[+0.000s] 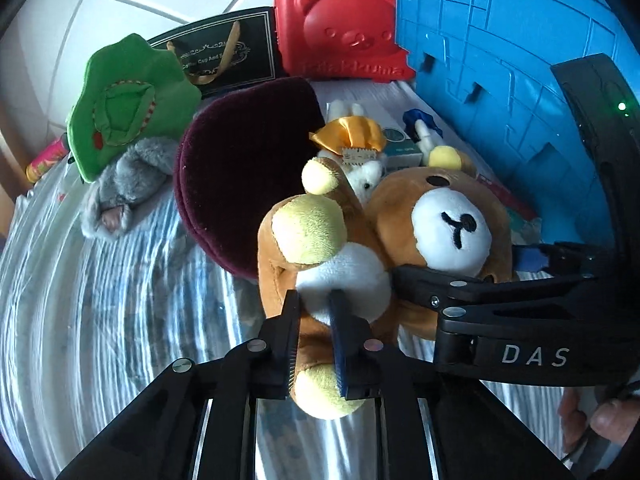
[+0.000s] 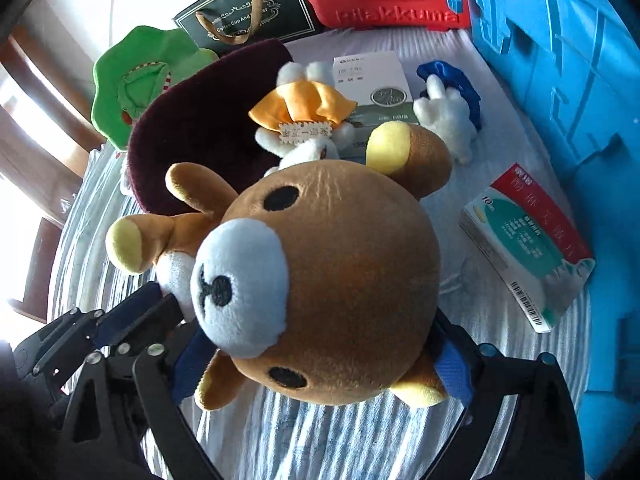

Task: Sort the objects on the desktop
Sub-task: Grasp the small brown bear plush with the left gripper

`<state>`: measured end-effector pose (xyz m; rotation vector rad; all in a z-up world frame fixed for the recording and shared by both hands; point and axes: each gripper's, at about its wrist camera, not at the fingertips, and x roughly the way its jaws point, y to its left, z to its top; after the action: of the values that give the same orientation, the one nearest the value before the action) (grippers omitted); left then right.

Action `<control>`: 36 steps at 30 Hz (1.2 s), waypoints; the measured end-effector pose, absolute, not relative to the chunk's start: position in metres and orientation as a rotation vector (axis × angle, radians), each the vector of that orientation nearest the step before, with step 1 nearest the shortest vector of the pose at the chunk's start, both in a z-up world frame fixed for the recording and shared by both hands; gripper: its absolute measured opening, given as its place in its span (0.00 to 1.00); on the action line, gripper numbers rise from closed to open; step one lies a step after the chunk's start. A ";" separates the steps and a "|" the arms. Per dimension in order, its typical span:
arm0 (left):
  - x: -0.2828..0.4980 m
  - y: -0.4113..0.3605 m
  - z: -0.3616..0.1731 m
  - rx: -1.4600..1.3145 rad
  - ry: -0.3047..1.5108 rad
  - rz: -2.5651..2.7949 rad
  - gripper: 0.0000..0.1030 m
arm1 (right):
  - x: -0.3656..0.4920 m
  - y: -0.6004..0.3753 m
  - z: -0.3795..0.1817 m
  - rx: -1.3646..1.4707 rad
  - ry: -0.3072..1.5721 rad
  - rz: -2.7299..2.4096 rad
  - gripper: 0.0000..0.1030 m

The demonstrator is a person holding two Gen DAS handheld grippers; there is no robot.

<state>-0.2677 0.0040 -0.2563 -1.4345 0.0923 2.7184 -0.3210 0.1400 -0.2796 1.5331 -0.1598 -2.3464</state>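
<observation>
Both pairs of fingers were on the brown plush bear with the white muzzle and yellow paws (image 1: 404, 216), which lay on the striped grey cloth (image 1: 100, 312). Left gripper (image 1: 316, 304) was clenched narrowly on the bear's white belly, its black pads pinching the fabric between the legs. Right gripper (image 2: 316, 360) stood wide around the round head, blue pads (image 2: 454, 372) pressing either side. Just behind the bear sat a maroon velvet cushion (image 1: 244, 168) and a small white plush with an orange bow (image 2: 304, 116).
</observation>
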 end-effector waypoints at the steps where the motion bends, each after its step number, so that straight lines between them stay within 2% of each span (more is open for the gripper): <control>1: -0.267 0.001 -0.255 -1.435 0.069 2.709 0.13 | -0.320 0.140 -0.278 1.530 -0.158 -2.351 0.89; 3: -0.266 -0.005 -0.252 -1.442 0.046 2.695 0.15 | -0.317 0.140 -0.277 1.530 -0.161 -2.359 0.89; 5: -0.262 -0.011 -0.253 -1.460 0.064 2.704 0.28 | -0.313 0.141 -0.278 1.540 -0.173 -2.363 0.89; 7: -0.256 -0.017 -0.257 -1.486 0.096 2.738 0.67 | -0.310 0.143 -0.282 1.555 -0.188 -2.362 0.89; 8: -0.254 -0.019 -0.261 -1.501 0.091 2.755 0.74 | -0.309 0.143 -0.285 1.565 -0.200 -2.359 0.89; 12: -0.259 -0.017 -0.274 -1.552 -0.011 2.716 0.74 | -0.304 0.146 -0.287 1.563 -0.197 -2.372 0.89; 14: -0.260 -0.016 -0.278 -1.537 -0.009 2.738 0.82 | -0.303 0.149 -0.289 1.564 -0.208 -2.379 0.89; 18: -0.260 -0.021 -0.284 -1.524 -0.064 2.739 0.88 | -0.303 0.155 -0.292 1.556 -0.222 -2.377 0.91; 21: -0.259 -0.025 -0.289 -1.521 -0.082 2.736 0.98 | -0.305 0.156 -0.295 1.549 -0.216 -2.373 0.94; 27: -0.264 -0.027 -0.305 -1.467 -0.166 2.654 0.99 | -0.307 0.162 -0.304 1.481 -0.247 -2.367 0.97; 28: -0.263 -0.025 -0.306 -1.435 -0.170 2.645 0.95 | -0.307 0.163 -0.305 1.458 -0.252 -2.371 0.97; 30: -0.260 -0.019 -0.308 -1.348 -0.160 2.616 0.78 | -0.307 0.164 -0.306 1.418 -0.246 -2.380 0.97; 31: -0.258 -0.014 -0.308 -1.312 -0.154 2.597 0.62 | -0.306 0.164 -0.305 1.393 -0.232 -2.394 0.96; 36: -0.251 -0.002 -0.303 -1.234 -0.071 2.641 0.55 | -0.293 0.166 -0.299 1.300 -0.173 -2.454 0.88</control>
<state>-0.2505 -0.0022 -0.3034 -1.2343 -0.0713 2.6406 -0.2927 0.1659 -0.2988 1.2999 -0.1733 -2.4541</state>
